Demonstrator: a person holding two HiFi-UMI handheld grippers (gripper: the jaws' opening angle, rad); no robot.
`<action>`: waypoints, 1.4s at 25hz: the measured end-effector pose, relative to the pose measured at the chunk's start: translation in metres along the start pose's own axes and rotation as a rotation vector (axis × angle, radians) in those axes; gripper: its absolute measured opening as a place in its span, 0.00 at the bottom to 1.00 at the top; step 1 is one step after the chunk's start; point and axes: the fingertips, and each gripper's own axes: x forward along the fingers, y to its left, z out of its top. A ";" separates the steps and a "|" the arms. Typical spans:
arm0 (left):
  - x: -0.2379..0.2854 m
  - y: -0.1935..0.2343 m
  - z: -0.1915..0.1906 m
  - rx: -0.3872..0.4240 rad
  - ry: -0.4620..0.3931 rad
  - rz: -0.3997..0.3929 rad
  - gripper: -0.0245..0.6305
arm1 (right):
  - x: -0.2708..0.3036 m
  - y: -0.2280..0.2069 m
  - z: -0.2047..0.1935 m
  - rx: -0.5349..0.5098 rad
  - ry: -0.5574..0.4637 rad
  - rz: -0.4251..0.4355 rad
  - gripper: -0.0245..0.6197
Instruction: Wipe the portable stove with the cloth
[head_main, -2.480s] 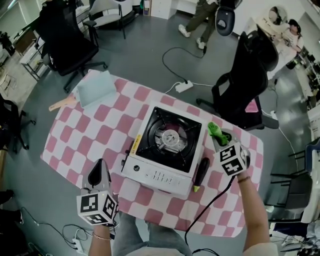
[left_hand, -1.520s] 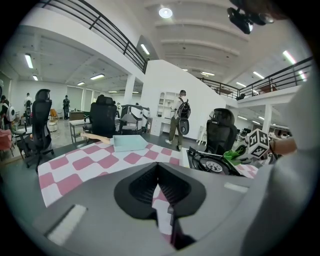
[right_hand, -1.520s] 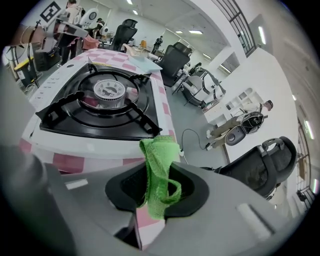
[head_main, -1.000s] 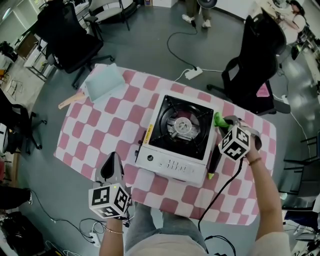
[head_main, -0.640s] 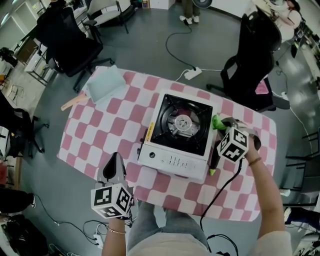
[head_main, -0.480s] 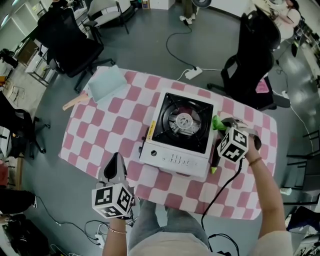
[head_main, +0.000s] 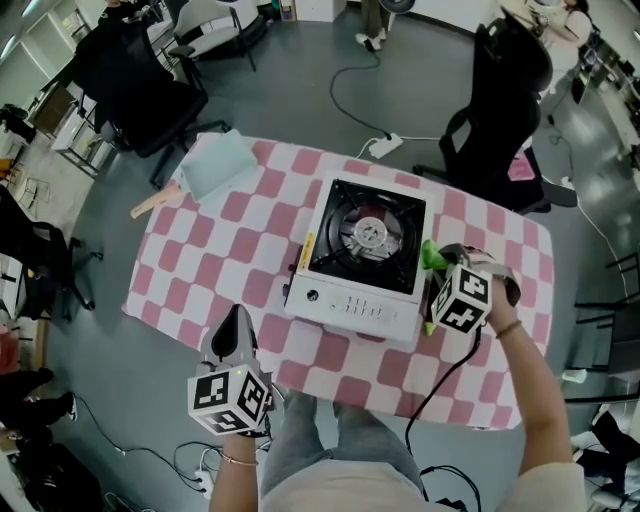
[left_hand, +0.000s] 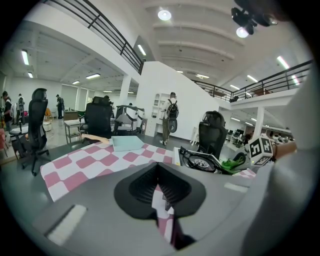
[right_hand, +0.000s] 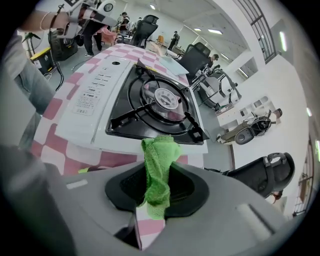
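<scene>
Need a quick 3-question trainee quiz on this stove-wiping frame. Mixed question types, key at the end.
1. True or false: the left gripper holds the green cloth.
2. Where is the cloth? A) draped over the left gripper B) beside the portable stove, clamped in the right gripper C) under the stove.
3. Fill in: the left gripper's jaws are ____.
Key: 1 false; 2 B; 3 together, with nothing between them.
</scene>
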 end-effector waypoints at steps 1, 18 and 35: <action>-0.002 0.000 -0.001 0.001 0.001 -0.001 0.04 | -0.002 0.004 0.000 -0.005 0.003 0.000 0.17; -0.012 0.001 0.005 -0.002 -0.006 -0.052 0.04 | -0.030 0.061 0.000 -0.064 0.065 0.002 0.17; -0.003 -0.001 0.013 -0.022 -0.002 -0.140 0.04 | -0.053 0.098 0.009 -0.085 0.168 -0.011 0.17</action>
